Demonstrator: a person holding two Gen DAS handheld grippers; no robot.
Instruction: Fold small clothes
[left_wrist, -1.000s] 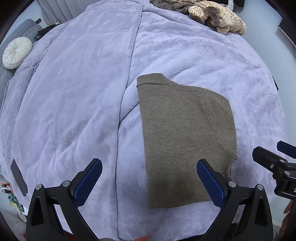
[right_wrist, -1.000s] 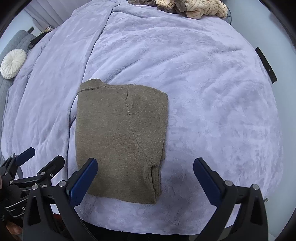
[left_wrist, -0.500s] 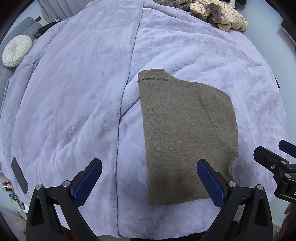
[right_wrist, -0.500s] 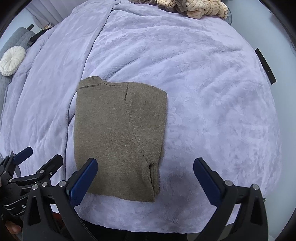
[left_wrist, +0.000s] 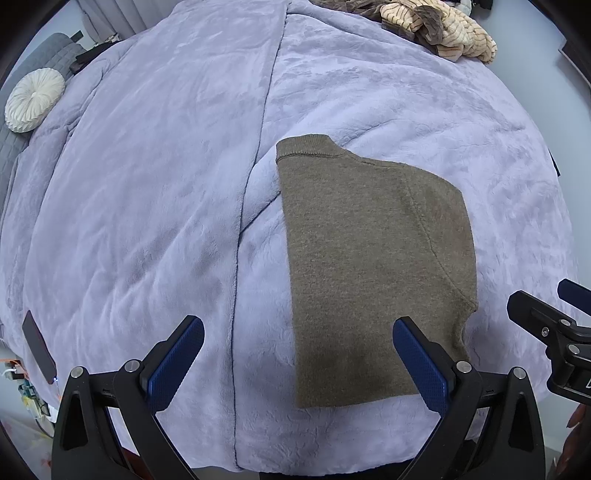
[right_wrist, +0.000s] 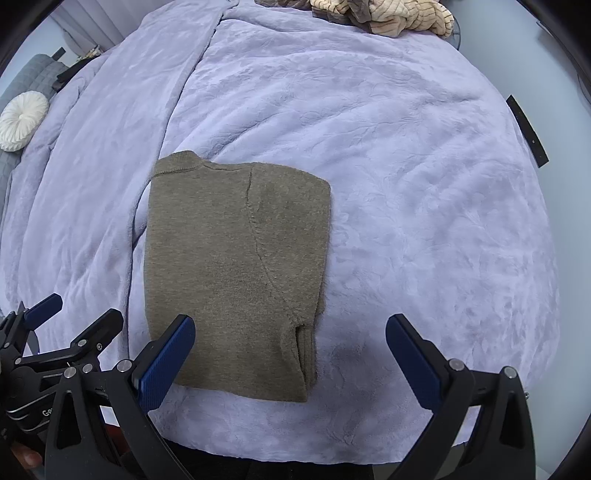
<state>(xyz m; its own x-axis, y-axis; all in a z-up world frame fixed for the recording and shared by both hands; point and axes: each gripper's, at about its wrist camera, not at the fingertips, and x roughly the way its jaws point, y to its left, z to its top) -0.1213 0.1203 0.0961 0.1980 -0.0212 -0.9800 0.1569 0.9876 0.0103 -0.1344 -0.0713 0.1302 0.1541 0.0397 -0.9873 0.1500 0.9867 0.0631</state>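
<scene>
An olive-brown knit sweater (left_wrist: 373, 258) lies flat and folded lengthwise on the lavender bedspread (left_wrist: 147, 184), collar at the far end. It also shows in the right wrist view (right_wrist: 229, 266), sleeve tucked along its right edge. My left gripper (left_wrist: 295, 362) is open and empty above the near bed edge, its right finger over the sweater's near hem. My right gripper (right_wrist: 291, 354) is open and empty, its left finger over the sweater's near left corner. Each gripper shows at the edge of the other's view.
A heap of tan striped and brown clothes (left_wrist: 436, 26) lies at the far edge of the bed, also in the right wrist view (right_wrist: 380, 14). A round white cushion (left_wrist: 33, 99) rests on a grey sofa at the far left. The bed's near edge runs just below both grippers.
Both grippers have shifted slightly, so the sweater sits a little farther from the fingers. Both stay open. The sweater has not moved on the bed.
</scene>
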